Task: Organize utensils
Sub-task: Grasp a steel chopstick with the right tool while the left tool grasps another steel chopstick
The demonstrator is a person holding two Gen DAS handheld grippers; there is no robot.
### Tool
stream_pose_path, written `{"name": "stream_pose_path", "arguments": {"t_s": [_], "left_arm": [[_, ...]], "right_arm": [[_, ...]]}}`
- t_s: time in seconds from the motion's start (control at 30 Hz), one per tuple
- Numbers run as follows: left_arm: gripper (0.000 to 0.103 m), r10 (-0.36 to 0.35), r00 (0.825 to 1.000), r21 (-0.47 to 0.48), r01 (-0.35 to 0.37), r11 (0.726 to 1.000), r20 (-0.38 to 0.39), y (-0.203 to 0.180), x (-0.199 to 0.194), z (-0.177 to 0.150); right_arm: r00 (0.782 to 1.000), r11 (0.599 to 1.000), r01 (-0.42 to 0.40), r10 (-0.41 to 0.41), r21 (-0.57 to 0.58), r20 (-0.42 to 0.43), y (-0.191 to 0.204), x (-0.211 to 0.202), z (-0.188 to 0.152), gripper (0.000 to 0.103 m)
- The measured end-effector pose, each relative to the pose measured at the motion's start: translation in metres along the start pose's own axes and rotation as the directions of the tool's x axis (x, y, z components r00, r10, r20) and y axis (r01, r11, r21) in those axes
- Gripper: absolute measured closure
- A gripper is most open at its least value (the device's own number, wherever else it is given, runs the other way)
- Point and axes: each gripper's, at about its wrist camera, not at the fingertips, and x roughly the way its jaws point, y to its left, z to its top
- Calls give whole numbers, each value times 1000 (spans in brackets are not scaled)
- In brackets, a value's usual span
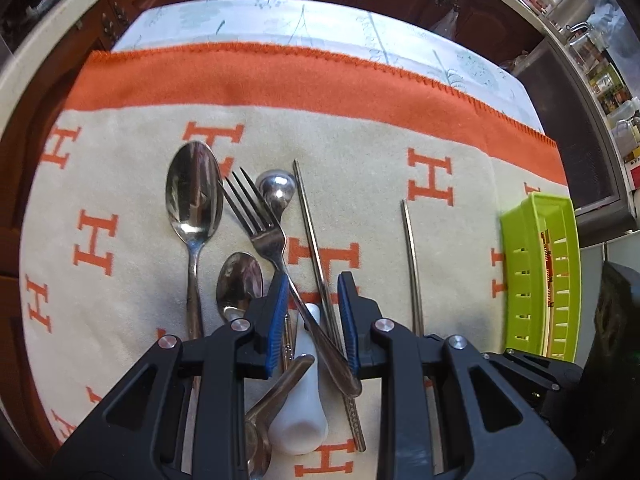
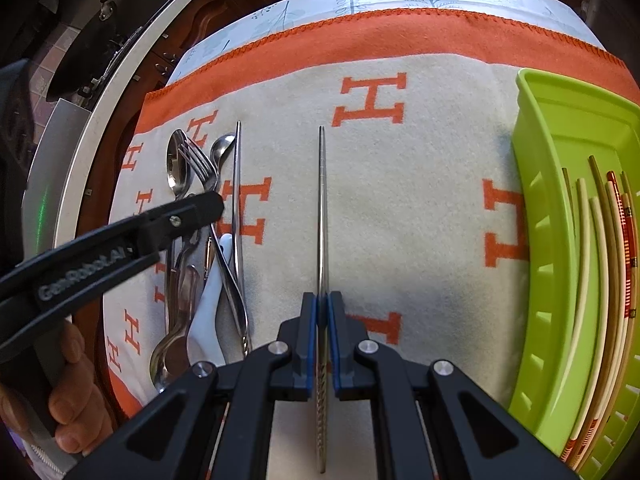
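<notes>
Presently, the right gripper is pressed together on a single steel chopstick, which runs straight ahead between its blue pads over the cream and orange blanket covering the counter. To its right stands a green plastic basket holding several chopsticks of wood and pale colours.

The left gripper is spread, its blue pads straddling the handle of a fork without visibly closing on it. That fork lies tilted across a cluster of cutlery: a large spoon to the left, a small spoon near the left finger, a round-bowled ladle spoon behind the tines, a white handle under the fork, and a second steel chopstick just beside the right finger. The basket appears at the right edge in the left wrist view, well apart from the cluster. A hand grips the left tool's handle.
</notes>
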Motion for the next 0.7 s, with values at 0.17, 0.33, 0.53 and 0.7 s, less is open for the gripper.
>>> {"name": "stream_pose_path", "arguments": {"t_s": [0.17, 0.33, 0.53, 0.7], "left_arm": [[81, -9, 1000, 16, 9, 1000, 6, -10, -1, 4], [81, -19, 998, 16, 20, 1000, -57, -14, 18, 6], [81, 3, 996, 30, -1, 1000, -87, -15, 30, 3], [81, 53, 994, 79, -45, 996, -96, -27, 32, -4]], "right_arm": [[1000, 1000, -11, 11, 4, 3, 0, 1, 0, 98], [1000, 1000, -26, 26, 13, 4, -4, -1, -1, 98], [999, 999, -39, 39, 15, 6, -5, -1, -3, 98], [999, 999, -42, 42, 20, 13, -6, -1, -4, 98]]}}
